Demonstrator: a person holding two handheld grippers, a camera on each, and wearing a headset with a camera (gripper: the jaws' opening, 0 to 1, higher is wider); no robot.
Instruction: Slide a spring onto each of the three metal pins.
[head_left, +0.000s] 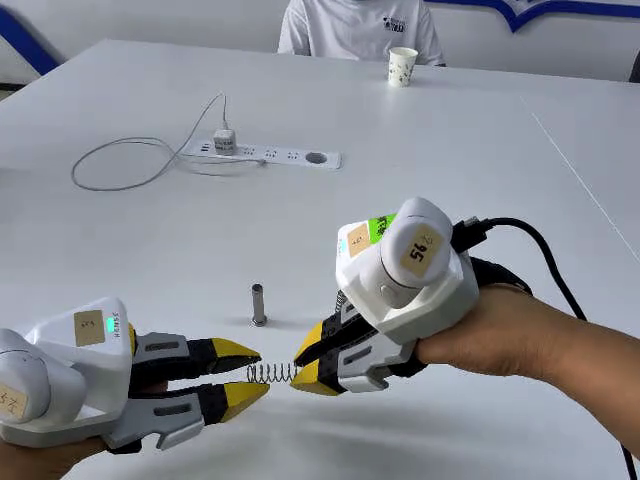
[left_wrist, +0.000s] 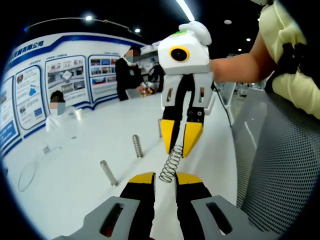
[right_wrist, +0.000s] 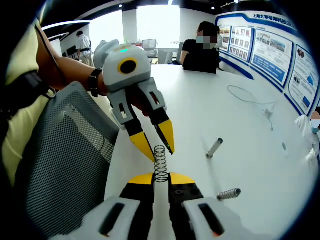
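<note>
— Where's the small coiled metal spring (head_left: 272, 373)?
— Clamped endwise in the right tool (head_left: 297, 372), near the upright bare metal pin (head_left: 259, 304); the left tool (head_left: 262, 373) gapes around its other end.

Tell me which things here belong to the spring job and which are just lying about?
Part of the job: spring, gripped by the right gripper; left gripper, open at its other end; bare pin; pin already wearing a spring.
Lying about: power strip; charger with cable; paper cup.
</note>
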